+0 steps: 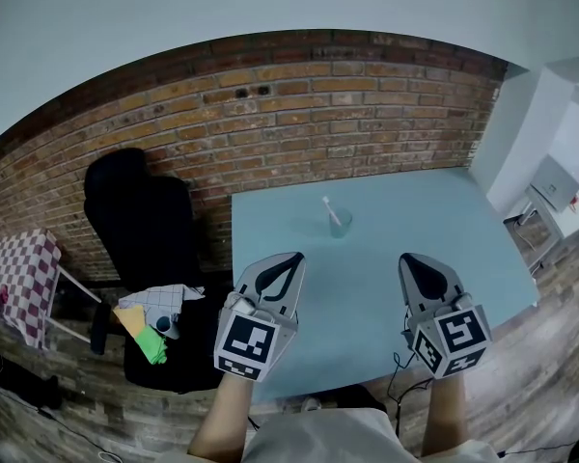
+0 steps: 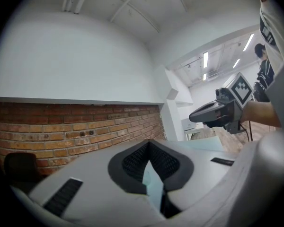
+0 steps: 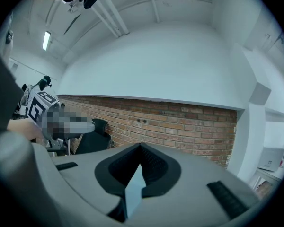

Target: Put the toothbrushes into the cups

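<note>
A clear cup (image 1: 341,224) stands on the light blue table (image 1: 463,249), a little behind its middle. A white toothbrush (image 1: 329,207) leans in the cup with its top to the left. My left gripper (image 1: 292,259) hovers over the table's front left part, jaws shut with the tips touching and nothing held (image 2: 149,144). My right gripper (image 1: 412,262) hovers front right, also shut and empty (image 3: 140,147). Both point up toward the brick wall, short of the cup. The cup does not show in either gripper view.
A brick wall (image 1: 347,114) runs behind the table. A black chair (image 1: 140,215) stands to the left, with cloths (image 1: 152,321) piled on a low seat in front of it. A checkered table (image 1: 24,278) is far left and a white desk (image 1: 558,193) far right.
</note>
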